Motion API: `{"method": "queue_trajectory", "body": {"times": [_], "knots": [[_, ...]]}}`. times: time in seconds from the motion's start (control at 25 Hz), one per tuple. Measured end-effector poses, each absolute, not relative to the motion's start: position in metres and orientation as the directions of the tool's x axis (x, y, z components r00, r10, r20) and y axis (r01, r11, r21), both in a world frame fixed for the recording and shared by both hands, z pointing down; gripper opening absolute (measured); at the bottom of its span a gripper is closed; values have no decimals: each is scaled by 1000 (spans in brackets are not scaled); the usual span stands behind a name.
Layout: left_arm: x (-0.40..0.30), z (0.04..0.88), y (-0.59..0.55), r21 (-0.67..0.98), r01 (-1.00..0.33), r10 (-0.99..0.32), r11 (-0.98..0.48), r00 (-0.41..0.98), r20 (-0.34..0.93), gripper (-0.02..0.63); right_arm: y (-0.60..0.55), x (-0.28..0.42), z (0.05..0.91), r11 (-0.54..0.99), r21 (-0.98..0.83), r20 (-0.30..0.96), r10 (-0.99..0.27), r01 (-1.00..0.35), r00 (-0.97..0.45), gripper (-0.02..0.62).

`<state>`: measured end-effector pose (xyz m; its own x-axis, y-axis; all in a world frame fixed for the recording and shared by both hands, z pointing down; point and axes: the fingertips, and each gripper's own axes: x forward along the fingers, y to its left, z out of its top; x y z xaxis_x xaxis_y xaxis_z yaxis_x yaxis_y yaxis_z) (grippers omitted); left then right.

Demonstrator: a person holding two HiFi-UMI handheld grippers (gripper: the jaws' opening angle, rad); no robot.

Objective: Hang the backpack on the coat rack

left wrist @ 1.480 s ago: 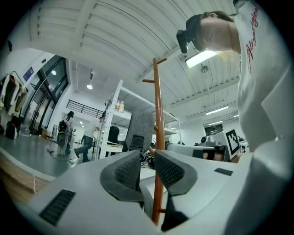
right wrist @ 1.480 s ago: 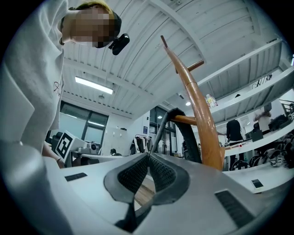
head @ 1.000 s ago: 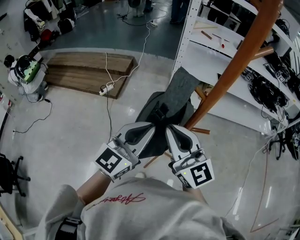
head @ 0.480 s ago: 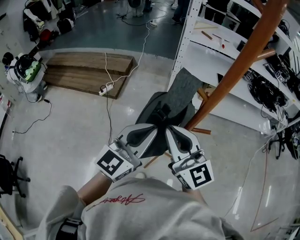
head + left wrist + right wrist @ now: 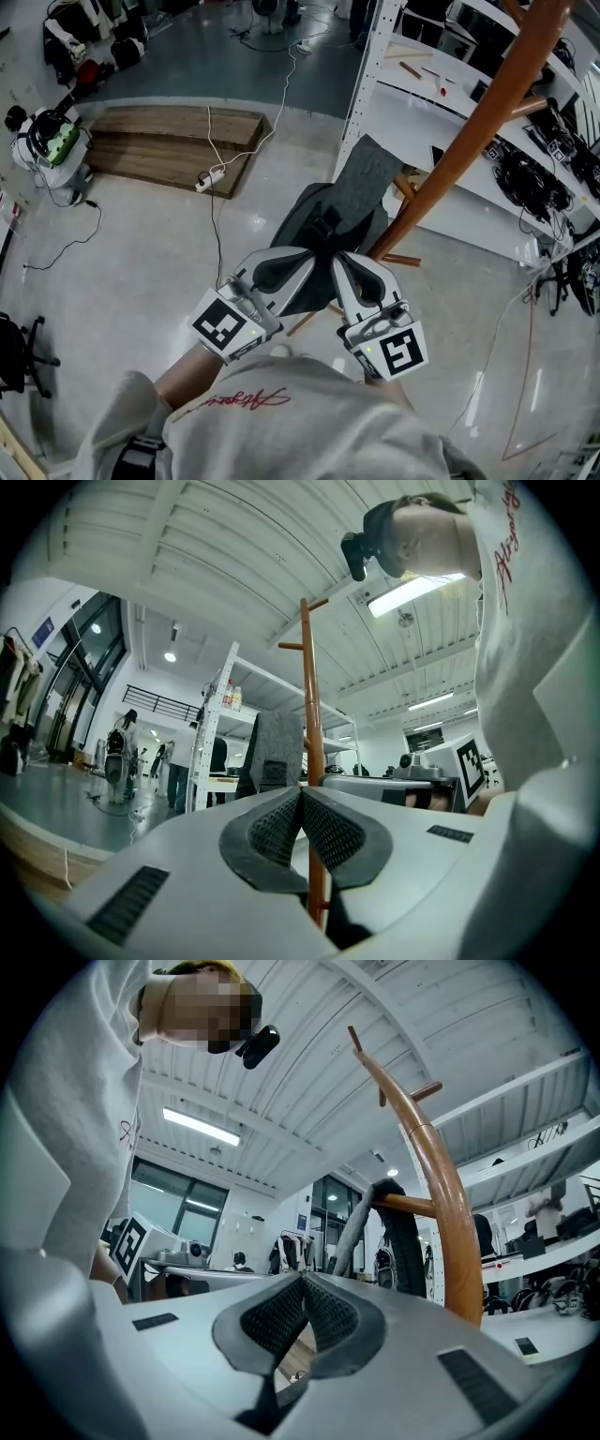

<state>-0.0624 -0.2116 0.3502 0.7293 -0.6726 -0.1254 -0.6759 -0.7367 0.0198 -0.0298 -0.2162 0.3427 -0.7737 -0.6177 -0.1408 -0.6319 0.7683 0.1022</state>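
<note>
A dark grey backpack (image 5: 349, 199) hangs from a peg on the wooden coat rack (image 5: 469, 131), with neither gripper touching it. My left gripper (image 5: 311, 252) and right gripper (image 5: 336, 255) are held side by side just in front of the bag, tips nearly together. Both are shut with nothing between their pads. In the left gripper view, the shut left gripper (image 5: 300, 792) points at the rack pole (image 5: 307, 696) and the backpack (image 5: 272, 752) behind it. From the right gripper (image 5: 302, 1279), the backpack (image 5: 401, 1241) drapes over a peg (image 5: 405, 1205) of the curved pole (image 5: 442, 1194).
White shelving (image 5: 422, 94) stands close behind the rack on the right. A low wooden platform (image 5: 178, 141) and a power strip with its cable (image 5: 211, 178) lie on the floor to the left. The rack's legs (image 5: 398, 261) spread out at floor level.
</note>
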Motion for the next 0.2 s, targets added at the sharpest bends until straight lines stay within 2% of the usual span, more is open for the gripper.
{"method": "queue_trajectory", "body": {"times": [0.2], "knots": [[-64, 347, -212, 14, -682, -677, -731, 723, -135, 17, -215, -29, 340, 771, 99, -153, -612, -628, -776, 21]]}}
